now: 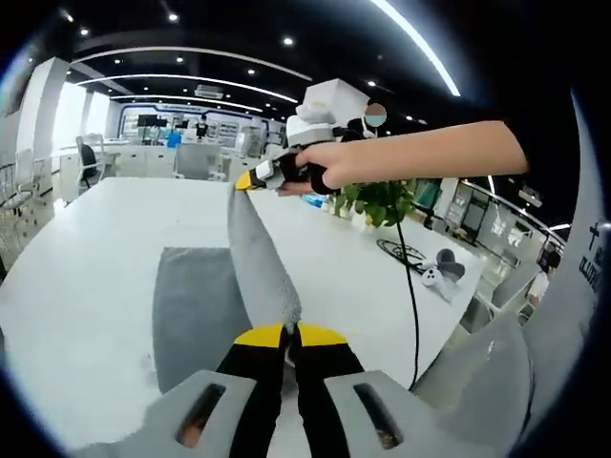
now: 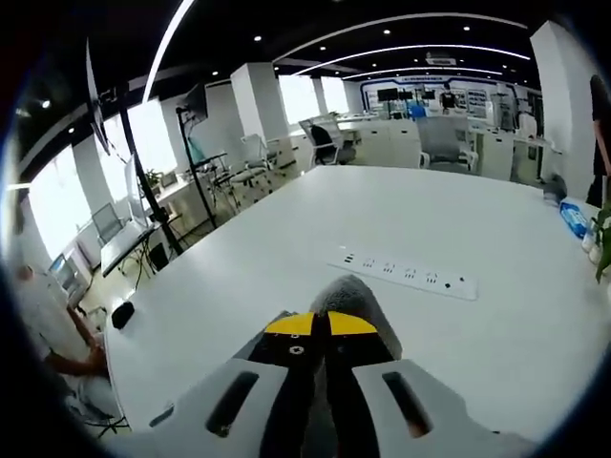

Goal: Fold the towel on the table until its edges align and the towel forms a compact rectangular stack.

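Observation:
A grey towel (image 1: 196, 310) lies on the white table (image 1: 105, 239), with one edge lifted into a taut strip (image 1: 256, 258) above it. My left gripper (image 1: 290, 332) is shut on the near end of that strip. The right gripper (image 1: 246, 179), held by a person's hand, is shut on the far end, up above the table. In the right gripper view my right gripper (image 2: 321, 324) is shut with a tuft of the grey towel (image 2: 351, 292) sticking out past its yellow tips.
A white power strip (image 2: 404, 272) lies on the table (image 2: 286, 229). A potted plant (image 1: 382, 200), a black cable (image 1: 412, 286) and controllers (image 1: 441, 270) sit at the far right. A blue bottle (image 2: 575, 218) is near the edge. Chairs and desks stand behind.

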The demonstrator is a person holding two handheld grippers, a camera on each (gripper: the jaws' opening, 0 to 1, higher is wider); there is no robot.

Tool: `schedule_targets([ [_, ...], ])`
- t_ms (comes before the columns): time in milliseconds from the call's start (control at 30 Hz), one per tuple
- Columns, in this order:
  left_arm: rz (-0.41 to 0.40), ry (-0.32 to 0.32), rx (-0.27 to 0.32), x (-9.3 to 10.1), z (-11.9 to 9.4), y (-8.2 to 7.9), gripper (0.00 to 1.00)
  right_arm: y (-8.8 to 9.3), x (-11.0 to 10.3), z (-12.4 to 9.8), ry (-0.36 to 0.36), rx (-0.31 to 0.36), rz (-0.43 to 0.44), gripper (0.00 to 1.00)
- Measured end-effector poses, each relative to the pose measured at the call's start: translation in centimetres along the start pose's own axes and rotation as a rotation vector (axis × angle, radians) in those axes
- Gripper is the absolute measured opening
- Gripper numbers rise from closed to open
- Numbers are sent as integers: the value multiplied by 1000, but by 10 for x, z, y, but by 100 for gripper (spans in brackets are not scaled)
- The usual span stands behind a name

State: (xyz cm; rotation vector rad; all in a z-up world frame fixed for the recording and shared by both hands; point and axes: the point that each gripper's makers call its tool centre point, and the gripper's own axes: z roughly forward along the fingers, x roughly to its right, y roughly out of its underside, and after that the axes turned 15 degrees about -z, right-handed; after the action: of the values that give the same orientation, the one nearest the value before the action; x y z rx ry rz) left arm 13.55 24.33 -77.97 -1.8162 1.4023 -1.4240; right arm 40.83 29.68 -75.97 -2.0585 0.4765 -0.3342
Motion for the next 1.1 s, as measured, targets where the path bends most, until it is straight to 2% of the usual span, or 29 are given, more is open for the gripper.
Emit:
schedule_targets([
  [133, -18, -16, 9, -8, -6, 0, 4, -3, -7, 6, -3, 0, -26, 0],
  [433, -40, -52, 4, -26, -12, 5, 4, -4, -26, 26, -31, -3, -26, 0],
  [500, -41, -68, -19, -33, -12, 9, 4, 0, -30, 32, -38, -18, -42, 0],
  [700, -52, -79, -29, -46, -14, 13, 4, 10, -37, 47, -49, -46, -39, 0],
  [900, -125, -124, -58, -70, -15, 27, 4, 22, -46, 66, -62, -72, -38, 0],
  [1100, -158, -143, -76, -84, -15, 35, 4, 33, -57, 86, -80, -103, -40, 0],
])
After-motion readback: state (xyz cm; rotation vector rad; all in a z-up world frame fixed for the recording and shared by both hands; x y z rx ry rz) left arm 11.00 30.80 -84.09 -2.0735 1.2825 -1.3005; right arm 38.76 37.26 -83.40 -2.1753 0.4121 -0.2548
